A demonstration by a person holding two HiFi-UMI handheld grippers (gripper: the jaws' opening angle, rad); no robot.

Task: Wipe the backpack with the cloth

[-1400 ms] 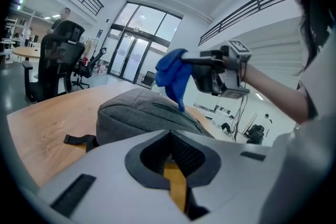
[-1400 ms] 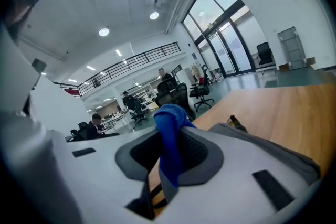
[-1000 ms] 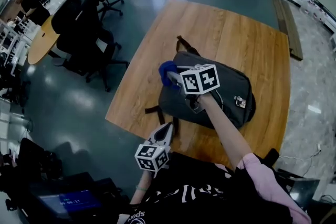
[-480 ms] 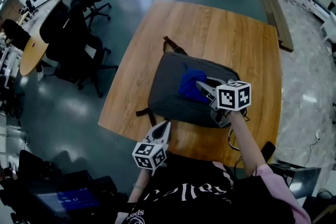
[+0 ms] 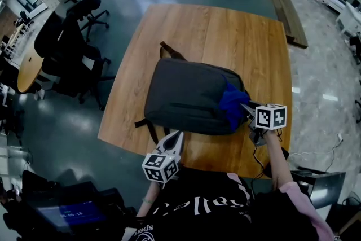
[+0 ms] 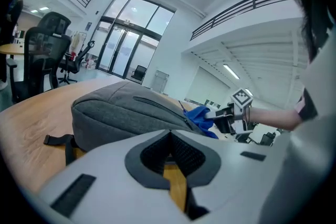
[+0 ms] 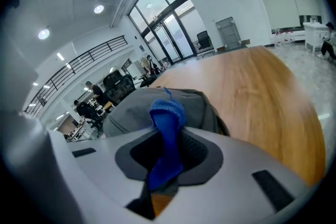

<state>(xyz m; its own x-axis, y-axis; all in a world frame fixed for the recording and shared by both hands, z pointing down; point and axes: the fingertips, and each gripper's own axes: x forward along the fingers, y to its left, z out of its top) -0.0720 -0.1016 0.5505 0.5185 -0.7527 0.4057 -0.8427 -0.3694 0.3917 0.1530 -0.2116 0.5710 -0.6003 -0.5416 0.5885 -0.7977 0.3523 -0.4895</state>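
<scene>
Cloth (image 5: 232, 104) slid rt, clamped in right gripper (image 5: 246, 106).

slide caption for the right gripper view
Right gripper shut on blue cloth, grey backpack on wooden table beyond.

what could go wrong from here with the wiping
The left gripper hovers clear of the backpack, so nothing steadies it; a stroke from the right gripper could slide it across the table. The cloth is pinched by a narrow fold, so it might pull free.
</scene>
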